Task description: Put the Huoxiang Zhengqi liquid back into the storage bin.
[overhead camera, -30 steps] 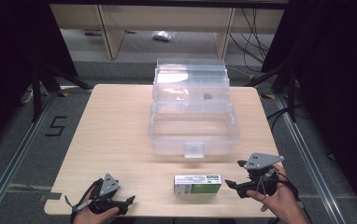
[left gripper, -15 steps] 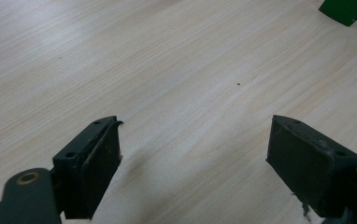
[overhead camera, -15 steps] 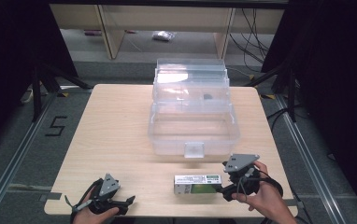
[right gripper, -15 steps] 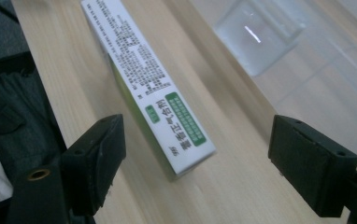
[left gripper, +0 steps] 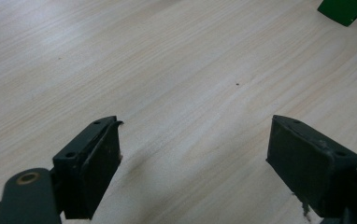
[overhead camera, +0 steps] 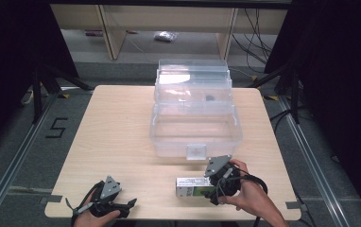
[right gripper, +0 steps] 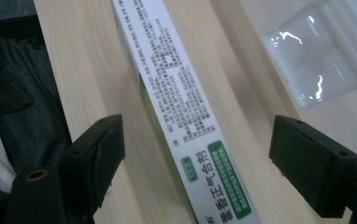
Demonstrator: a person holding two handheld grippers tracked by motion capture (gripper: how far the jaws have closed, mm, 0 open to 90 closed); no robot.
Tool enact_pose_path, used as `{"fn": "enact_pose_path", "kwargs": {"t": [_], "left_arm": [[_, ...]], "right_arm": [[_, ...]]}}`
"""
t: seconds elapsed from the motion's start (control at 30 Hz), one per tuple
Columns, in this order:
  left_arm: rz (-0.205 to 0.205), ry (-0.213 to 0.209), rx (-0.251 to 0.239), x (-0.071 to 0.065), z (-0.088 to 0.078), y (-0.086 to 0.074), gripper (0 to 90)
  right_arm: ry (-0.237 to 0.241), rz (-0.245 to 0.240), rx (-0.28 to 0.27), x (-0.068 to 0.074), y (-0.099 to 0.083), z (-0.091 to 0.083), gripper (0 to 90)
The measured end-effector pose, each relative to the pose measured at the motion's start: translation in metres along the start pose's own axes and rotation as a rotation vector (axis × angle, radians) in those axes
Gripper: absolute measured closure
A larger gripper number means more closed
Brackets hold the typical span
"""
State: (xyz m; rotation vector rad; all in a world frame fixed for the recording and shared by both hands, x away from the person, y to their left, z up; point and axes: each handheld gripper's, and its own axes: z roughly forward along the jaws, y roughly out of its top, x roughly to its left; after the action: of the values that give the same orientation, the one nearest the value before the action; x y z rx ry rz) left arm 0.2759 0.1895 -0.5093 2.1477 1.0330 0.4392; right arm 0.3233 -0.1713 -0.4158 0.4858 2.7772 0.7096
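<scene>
Right gripper (overhead camera: 216,185) straddles the right end of the small box (right gripper: 181,116), jaws wide apart, nothing gripped yet; looks lined up to pinch its long sides. Box lies flat near the table's (overhead camera: 117,132) front edge, before the open clear bin (overhead camera: 195,125). Left gripper (overhead camera: 117,205) rests wide open, empty, at the front-left.

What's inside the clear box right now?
The clear box stands open, and its lower tub looks empty. One small dark thing shows in the upper tray; I cannot tell what. The front latch hides a little of the floor.
</scene>
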Motion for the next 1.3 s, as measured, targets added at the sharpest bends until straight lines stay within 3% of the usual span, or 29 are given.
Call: {"fn": "enact_pose_path", "kwargs": {"t": [0.13,0.27,0.4,0.43,0.6,0.63,0.67,0.73,0.83,0.9,1.0,1.03,1.1,1.13,1.17,1.2,1.23,1.3], "left_arm": [[0.001,0.001,0.002,0.000,0.000,0.000,16.8],[-0.003,-0.002,0.000,0.000,0.000,0.000,16.7],[0.007,0.004,0.006,0.001,0.000,0.000,16.7],[0.011,0.004,0.014,0.002,-0.001,0.001,16.7],[0.009,0.001,0.008,0.001,0.000,0.000,16.8],[0.011,0.001,0.008,0.001,0.000,0.000,16.8],[0.009,0.000,0.008,0.001,0.000,0.000,16.8],[0.021,-0.002,0.020,0.002,-0.001,0.000,16.8],[0.011,0.001,0.009,0.001,0.000,0.000,16.7],[0.012,0.002,0.013,0.002,0.000,0.000,16.7],[0.010,0.005,0.009,0.002,0.000,0.000,16.7],[0.011,0.005,0.008,0.002,-0.001,0.000,16.7],[0.011,0.001,0.006,0.002,0.000,0.000,16.7],[0.013,0.003,0.008,0.002,0.000,0.000,16.7],[0.013,0.003,0.010,0.002,0.000,0.000,16.7],[0.014,0.004,0.009,0.002,-0.001,0.000,16.7],[0.012,0.002,0.008,0.002,-0.001,0.000,16.7],[0.013,0.004,0.010,0.002,-0.001,0.000,16.7]], "right_arm": [[0.018,-0.004,0.036,0.001,0.004,0.007,20.3],[0.042,-0.039,0.058,0.000,0.008,0.014,22.0],[0.055,-0.031,0.091,0.002,0.013,0.020,24.6],[0.064,-0.057,0.089,0.000,0.013,0.021,25.3],[0.093,-0.075,0.128,0.000,0.016,0.028,30.8],[0.102,-0.050,0.142,0.001,0.016,0.028,31.2],[0.094,-0.081,0.134,0.000,0.017,0.030,32.3],[0.094,-0.075,0.147,0.000,0.017,0.030,35.0],[0.108,-0.113,0.158,-0.001,0.020,0.034,37.4],[0.114,-0.086,0.180,0.001,0.021,0.034,40.2],[0.113,-0.127,0.201,0.000,0.023,0.037,44.2],[0.085,-0.123,0.237,-0.001,0.023,0.037,45.4],[0.079,-0.102,0.256,0.000,0.023,0.036,46.4],[0.090,-0.138,0.255,-0.002,0.024,0.038,47.7],[0.093,-0.122,0.266,-0.002,0.024,0.038,48.4],[0.100,-0.156,0.260,-0.003,0.025,0.041,49.5],[0.109,-0.133,0.266,-0.002,0.025,0.042,50.7],[0.109,-0.149,0.293,-0.002,0.026,0.044,52.5]]}}
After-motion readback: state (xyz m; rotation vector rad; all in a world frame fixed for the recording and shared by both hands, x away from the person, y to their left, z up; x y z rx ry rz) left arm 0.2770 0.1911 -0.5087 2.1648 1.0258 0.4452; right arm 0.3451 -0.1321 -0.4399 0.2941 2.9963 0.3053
